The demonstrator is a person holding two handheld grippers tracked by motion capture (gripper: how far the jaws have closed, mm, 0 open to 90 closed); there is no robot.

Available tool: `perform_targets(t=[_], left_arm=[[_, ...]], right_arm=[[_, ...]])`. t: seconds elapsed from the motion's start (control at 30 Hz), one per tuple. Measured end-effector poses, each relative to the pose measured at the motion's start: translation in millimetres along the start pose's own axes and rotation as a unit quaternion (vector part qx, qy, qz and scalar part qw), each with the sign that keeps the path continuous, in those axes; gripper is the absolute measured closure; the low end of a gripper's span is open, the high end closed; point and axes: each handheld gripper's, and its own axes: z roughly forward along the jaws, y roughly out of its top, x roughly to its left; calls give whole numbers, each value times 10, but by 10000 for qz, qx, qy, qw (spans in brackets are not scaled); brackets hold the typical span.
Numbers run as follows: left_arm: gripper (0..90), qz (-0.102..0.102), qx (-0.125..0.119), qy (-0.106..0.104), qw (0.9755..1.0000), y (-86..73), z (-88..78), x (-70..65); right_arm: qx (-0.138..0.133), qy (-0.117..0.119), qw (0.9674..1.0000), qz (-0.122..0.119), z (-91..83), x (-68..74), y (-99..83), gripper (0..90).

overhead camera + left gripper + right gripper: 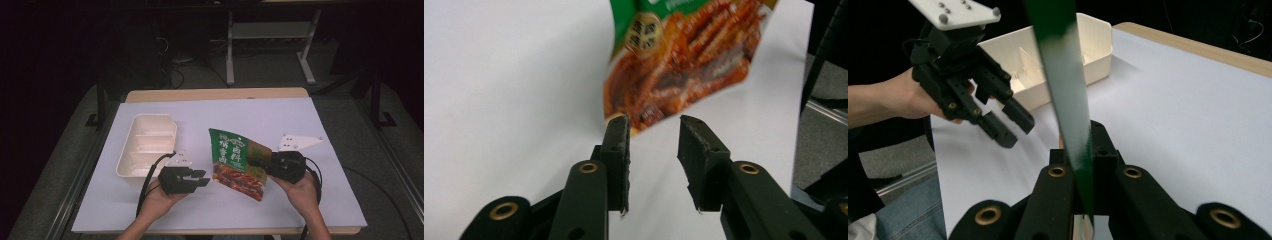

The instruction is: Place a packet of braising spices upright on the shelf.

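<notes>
Currently my right gripper (261, 162) clamps the right edge of the food pouch (235, 162), raised above the bench (300, 120); judged light, limp and slick, it suits my left gripper (202, 178), jaws open, taking its lower corner.

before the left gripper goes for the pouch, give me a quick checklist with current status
1. Right gripper clamped on the green snack pouch: ok, jaws shut on its edge.
2. Left gripper open enough for the pouch: ok, jaws apart.
3. Left gripper lined up with the pouch's lower corner: ok, the corner sits just beyond its jaws.
4. Pouch off the table: cannot tell.
5. Cream divided tray out of the path: ok, it sits left of both grippers.
6. Pouch sealed: cannot tell.
</notes>
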Motion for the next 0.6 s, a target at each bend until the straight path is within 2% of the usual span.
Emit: perform_targets(t=[0.03,0.23,0.33,0.57,0.6], left_arm=[[645,68,1,10,10000,-18,-9,-9],[614,170,-126,54,9998,-132,-54,-92],[593,146,-129,44,9998,-189,-80,-114],[559,267,-173,119,9994,-319,-112,-159],[558,189,-223,120,9995,-340,-106,-174]], right_arm=[[13,-15,10000,-29,4,7,22,897],[126,-145,9997,-127,39,19,151,897],[140,-165,9997,-131,69,23,209,898],[225,-202,9994,-180,164,6,347,898],[231,-206,9994,-176,179,1,364,898]])
